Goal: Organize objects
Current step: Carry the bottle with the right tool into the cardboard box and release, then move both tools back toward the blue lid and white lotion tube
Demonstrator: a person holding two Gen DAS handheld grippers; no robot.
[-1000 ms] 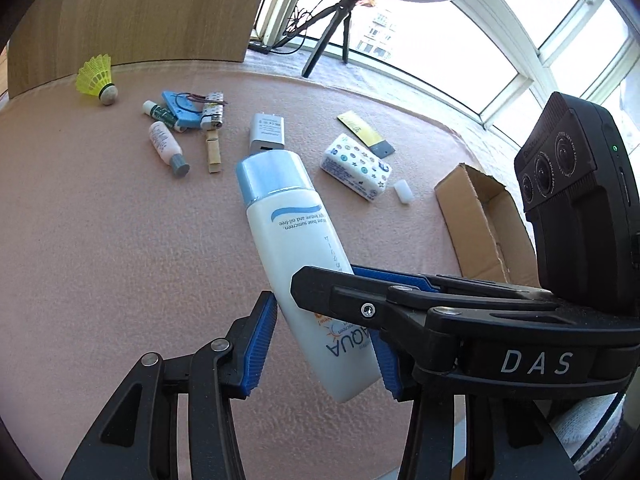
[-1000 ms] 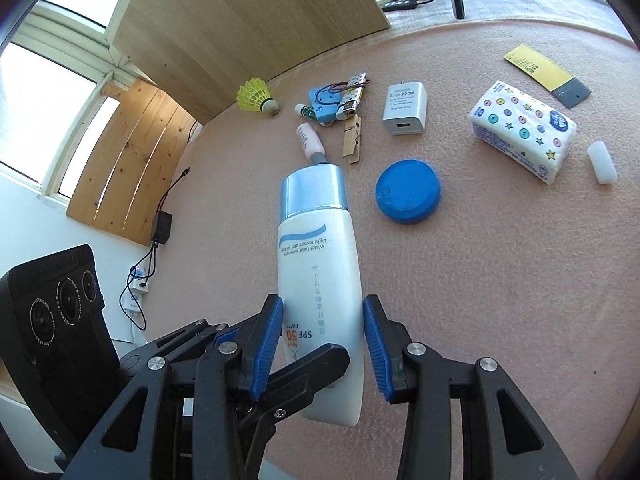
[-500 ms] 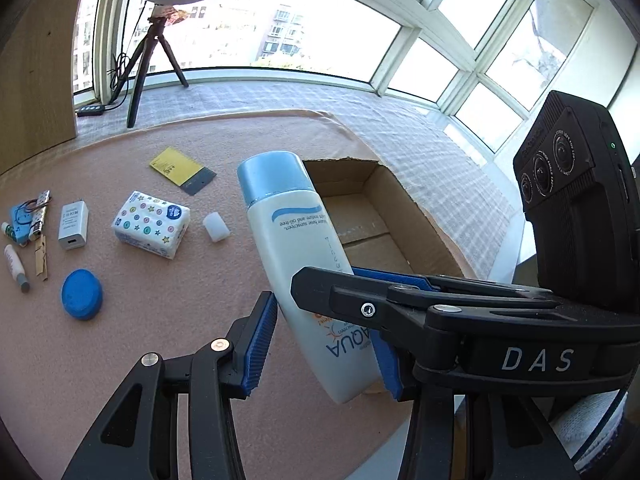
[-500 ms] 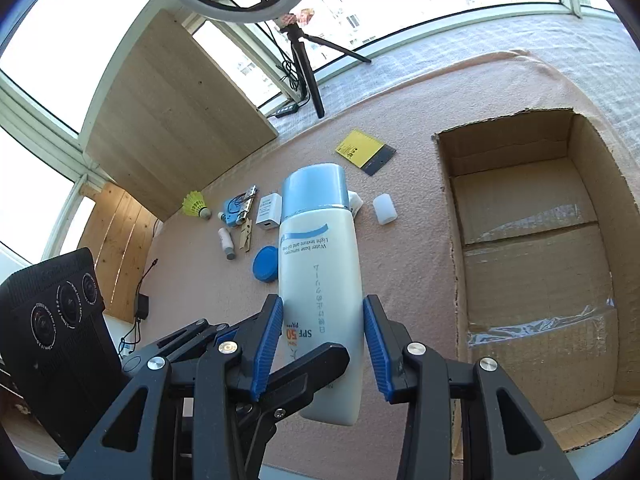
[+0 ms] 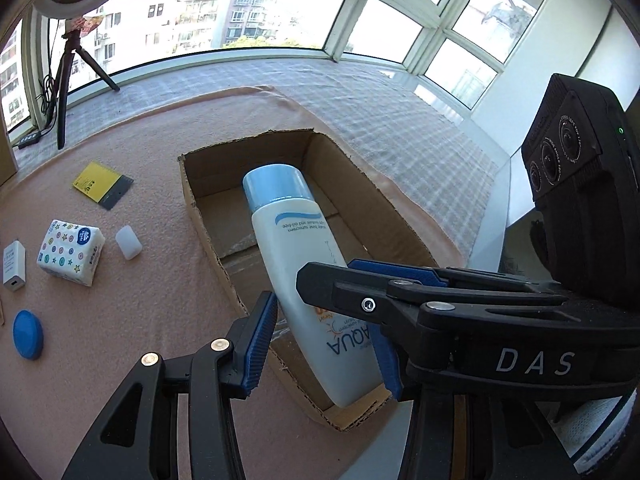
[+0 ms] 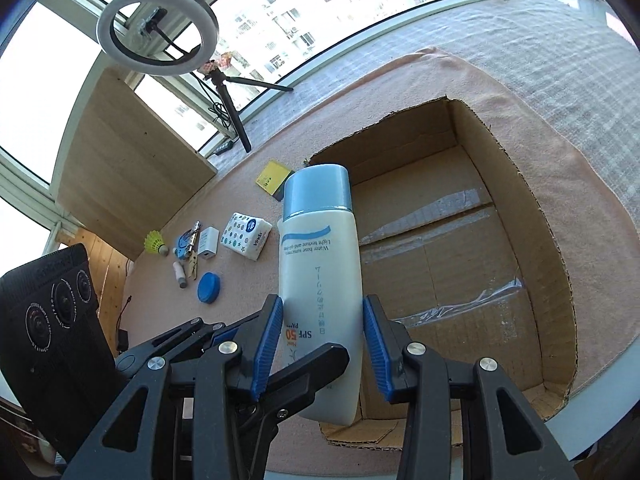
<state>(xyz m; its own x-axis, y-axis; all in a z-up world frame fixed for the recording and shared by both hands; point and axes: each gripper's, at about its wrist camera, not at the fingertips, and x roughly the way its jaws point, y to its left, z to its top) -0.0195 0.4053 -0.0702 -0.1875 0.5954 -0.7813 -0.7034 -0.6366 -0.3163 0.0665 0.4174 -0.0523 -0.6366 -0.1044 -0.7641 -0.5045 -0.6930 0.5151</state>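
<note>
A white sunscreen bottle [image 5: 304, 268] with a light-blue cap is held by both grippers at once, over the open cardboard box [image 5: 200, 216]. My left gripper [image 5: 320, 344] has its blue pads against the bottle's lower body. My right gripper [image 6: 320, 344] grips the same bottle [image 6: 320, 264], its pads on either side. The right wrist view shows the box [image 6: 532, 216] empty, with taped bottom flaps. The bottle's cap points toward the box's far wall.
On the pink cloth left of the box lie a tissue pack [image 5: 70, 252], white capsule [image 5: 129, 243], yellow card [image 5: 102, 184], white charger [image 5: 14, 266] and blue lid [image 5: 27, 334]. A shuttlecock [image 6: 156, 243] and small bottle [image 6: 179, 274] lie farther left. A ring-light tripod [image 6: 224, 92] stands behind.
Both grippers have carried the bottle to the right, from above the scattered items to above the cardboard box. The grip on the bottle looks the same.
</note>
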